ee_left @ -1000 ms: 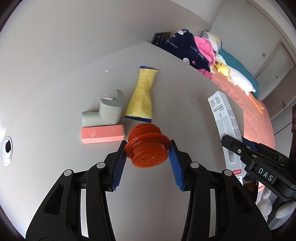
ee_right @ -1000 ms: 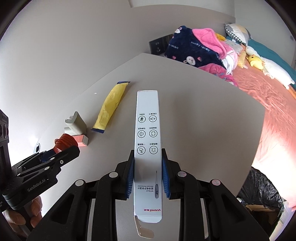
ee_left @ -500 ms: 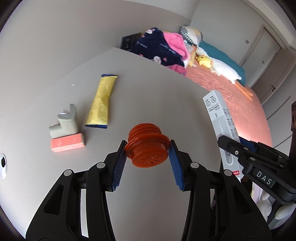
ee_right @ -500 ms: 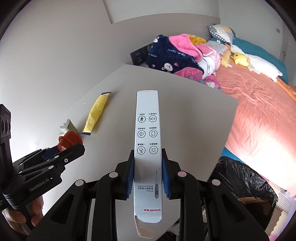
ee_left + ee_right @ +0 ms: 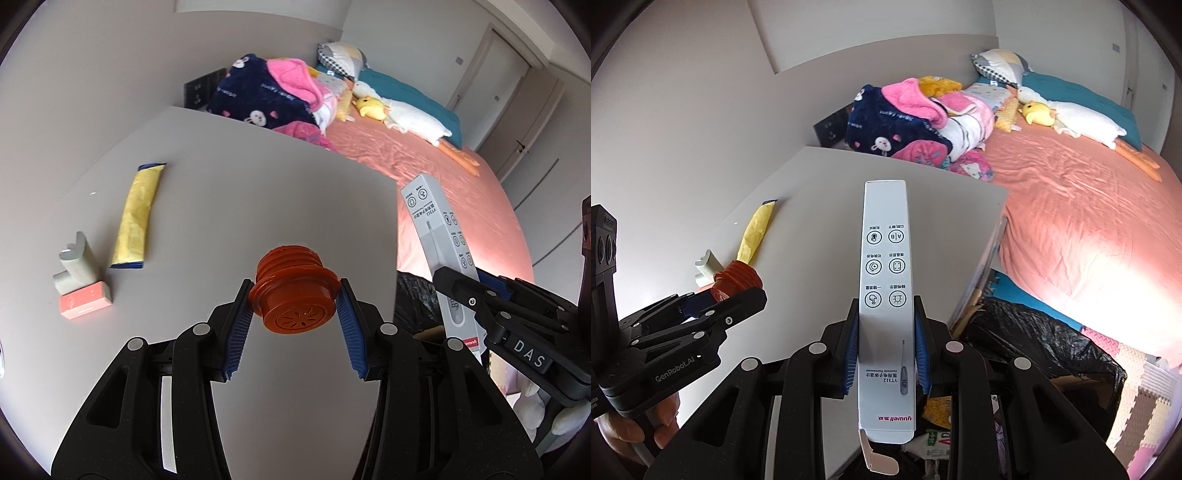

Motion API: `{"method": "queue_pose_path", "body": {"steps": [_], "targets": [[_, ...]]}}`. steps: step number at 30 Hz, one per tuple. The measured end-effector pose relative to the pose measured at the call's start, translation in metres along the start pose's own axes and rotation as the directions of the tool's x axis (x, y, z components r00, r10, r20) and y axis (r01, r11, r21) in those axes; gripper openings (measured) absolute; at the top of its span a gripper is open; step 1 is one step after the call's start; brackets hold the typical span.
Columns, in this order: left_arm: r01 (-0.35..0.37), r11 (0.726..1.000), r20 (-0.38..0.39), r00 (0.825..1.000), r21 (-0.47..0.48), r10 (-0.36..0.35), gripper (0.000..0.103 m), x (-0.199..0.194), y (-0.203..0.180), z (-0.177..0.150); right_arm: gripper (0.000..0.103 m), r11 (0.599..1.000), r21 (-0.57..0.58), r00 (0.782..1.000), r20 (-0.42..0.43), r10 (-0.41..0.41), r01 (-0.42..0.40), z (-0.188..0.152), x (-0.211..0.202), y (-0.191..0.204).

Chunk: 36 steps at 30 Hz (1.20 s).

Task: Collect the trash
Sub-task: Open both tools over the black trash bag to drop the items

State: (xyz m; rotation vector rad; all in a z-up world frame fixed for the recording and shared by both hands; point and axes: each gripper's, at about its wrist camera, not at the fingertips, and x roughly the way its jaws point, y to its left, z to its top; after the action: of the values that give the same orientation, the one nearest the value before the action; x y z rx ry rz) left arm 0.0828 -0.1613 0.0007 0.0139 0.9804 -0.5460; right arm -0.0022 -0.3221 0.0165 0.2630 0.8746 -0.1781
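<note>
The left gripper [image 5: 294,308] is pinching a ribbed orange plastic cap [image 5: 293,290] between its blue pads, jaws partly closed around it, above the grey tabletop [image 5: 258,206]. At 3 o'clock from it, the right gripper [image 5: 885,350] is clamping a long white cardboard thermometer box [image 5: 885,295], jaws narrow. Below that, a black bin bag [image 5: 1041,343] is gaping. Farther, at 10 o'clock, a pink box [image 5: 85,304], a grey plastic piece [image 5: 75,267] and a yellow wrapper [image 5: 138,218] are lying.
</note>
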Motion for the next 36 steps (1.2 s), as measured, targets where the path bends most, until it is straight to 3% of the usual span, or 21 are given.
{"method": "queue_pose_path", "body": {"steps": [23,32,34,36], "targets": [[0.129,0.975,-0.047,0.991,0.181,-0.123,0.045,0.018,-0.103,0.002,0.028,0.984,0.15,0.992,0.063,-0.11,0.1,-0.023,-0.056,-0.093],[0.19,0.948,-0.09,0.981,0.254,-0.173,0.045,0.024,-0.138,-0.003,0.028,0.967,0.212,0.984,0.079,-0.16,0.141,-0.035,-0.077,-0.126],[0.233,0.93,-0.124,0.971,0.285,-0.205,0.045,0.025,-0.146,-0.006,0.028,0.965,0.224,0.983,0.086,-0.16,0.138,-0.038,-0.083,-0.131],[0.27,0.906,-0.165,0.96,0.325,-0.227,0.066,0.025,-0.156,-0.012,0.031,0.962,0.245,0.983,0.106,-0.15,0.12,-0.041,-0.093,-0.136]]}}
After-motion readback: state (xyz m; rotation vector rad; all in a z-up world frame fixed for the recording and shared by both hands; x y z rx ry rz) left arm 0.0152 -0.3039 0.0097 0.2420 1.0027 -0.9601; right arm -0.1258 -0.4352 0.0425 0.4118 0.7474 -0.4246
